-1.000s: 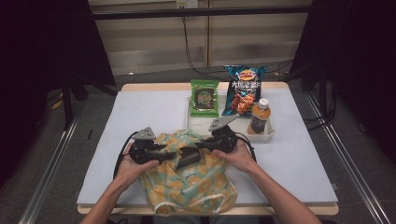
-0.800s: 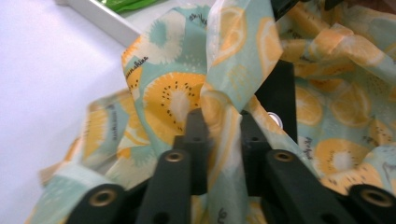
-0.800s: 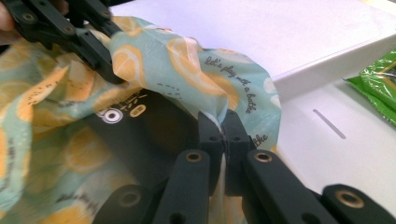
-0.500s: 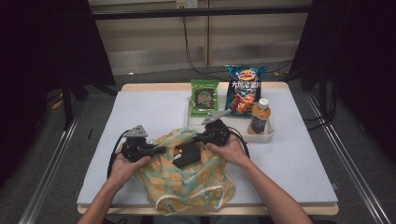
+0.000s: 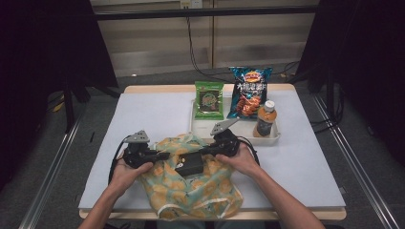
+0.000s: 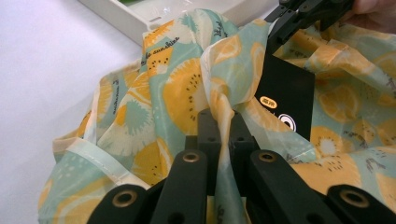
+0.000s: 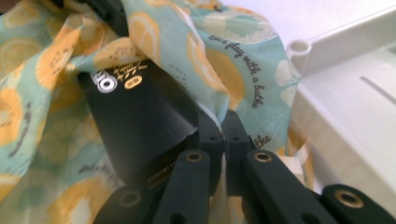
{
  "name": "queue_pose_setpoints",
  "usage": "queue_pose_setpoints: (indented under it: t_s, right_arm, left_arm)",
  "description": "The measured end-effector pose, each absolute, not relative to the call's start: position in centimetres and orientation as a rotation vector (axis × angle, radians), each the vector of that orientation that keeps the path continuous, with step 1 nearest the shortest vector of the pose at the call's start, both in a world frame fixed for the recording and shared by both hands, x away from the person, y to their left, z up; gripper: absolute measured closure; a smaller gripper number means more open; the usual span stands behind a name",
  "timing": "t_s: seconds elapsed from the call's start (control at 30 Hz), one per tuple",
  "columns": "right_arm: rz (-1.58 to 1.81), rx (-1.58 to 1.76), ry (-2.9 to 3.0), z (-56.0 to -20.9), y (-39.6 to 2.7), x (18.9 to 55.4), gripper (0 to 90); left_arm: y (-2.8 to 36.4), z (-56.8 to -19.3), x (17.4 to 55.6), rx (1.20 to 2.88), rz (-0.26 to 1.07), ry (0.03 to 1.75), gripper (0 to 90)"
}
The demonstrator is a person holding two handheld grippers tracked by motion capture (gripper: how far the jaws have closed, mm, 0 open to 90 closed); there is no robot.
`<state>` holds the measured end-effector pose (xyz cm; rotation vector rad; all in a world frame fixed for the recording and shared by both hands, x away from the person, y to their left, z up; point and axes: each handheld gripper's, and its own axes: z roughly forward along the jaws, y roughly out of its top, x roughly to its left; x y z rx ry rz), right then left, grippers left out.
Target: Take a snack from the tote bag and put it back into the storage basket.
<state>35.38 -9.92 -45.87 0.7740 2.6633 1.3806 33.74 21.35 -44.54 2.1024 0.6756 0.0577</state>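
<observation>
A mint fabric bag (image 5: 191, 193) printed with orange slices lies crumpled at the table's near edge, with a black card tag (image 5: 189, 163) on top of it. My left gripper (image 5: 165, 155) has just been closing and is now shut on a fold of the bag's fabric (image 6: 182, 88), which is pinched between its pads (image 6: 223, 116). My right gripper (image 5: 203, 151) is shut on the bag's edge right beside the tag (image 7: 135, 116), fabric caught at its tips (image 7: 223, 123). In the left gripper view the right gripper (image 6: 299, 18) sits above the tag (image 6: 287, 100).
A white tray (image 5: 239, 138) stands just behind the bag, its rim close to my right gripper (image 7: 345, 107). It holds a green snack packet (image 5: 209, 99), a chips bag (image 5: 248, 93) and an orange-capped bottle (image 5: 265, 119). White tabletop stretches to the left and right.
My left gripper has shifted slightly left and closed on the bag's fabric. The right gripper has kept its grip and place.
</observation>
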Motion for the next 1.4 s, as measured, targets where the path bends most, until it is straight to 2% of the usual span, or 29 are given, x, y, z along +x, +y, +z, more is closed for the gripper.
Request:
queue_pose_setpoints:
  t_s: [0.3,0.4,0.63,0.77,0.9,1.03,1.2,1.3,1.4]
  right_arm:
    - [1.365,0.7,2.726,-45.5,-9.8,33.7,89.7]
    - [1.379,0.707,2.697,-45.2,-9.9,33.6,85.9]
    - [1.461,0.709,2.613,-43.0,-11.0,32.8,60.9]
    - [1.514,0.676,2.571,-41.6,-11.4,31.9,58.6]
    - [1.534,0.588,2.612,-41.1,-10.8,31.2,68.1]
    - [1.479,0.502,2.704,-41.8,-9.2,30.9,68.4]
    - [1.41,0.522,2.754,-43.0,-8.3,31.8,60.5]
    - [1.376,0.545,2.752,-43.5,-8.1,32.3,51.0]
    - [1.372,0.548,2.756,-43.9,-8.0,32.6,48.8]
  left_arm:
    - [21.7,-44.4,33.0,2.111,0.026,0.654,87.7]
    - [21.8,-44.3,33.1,2.115,0.042,0.66,87.7]
    - [22.4,-44.0,33.0,2.118,0.055,0.679,87.8]
    - [23.0,-43.9,32.9,2.098,0.066,0.695,87.7]
    - [23.2,-44.1,32.9,2.104,0.066,0.698,87.7]
    - [23.3,-44.1,32.9,2.102,0.068,0.697,87.4]
    - [23.3,-44.3,33.0,2.093,0.059,0.708,86.8]
    - [23.3,-44.4,33.0,2.096,0.062,0.706,86.5]
    - [23.3,-44.5,33.0,2.093,0.06,0.711,86.3]
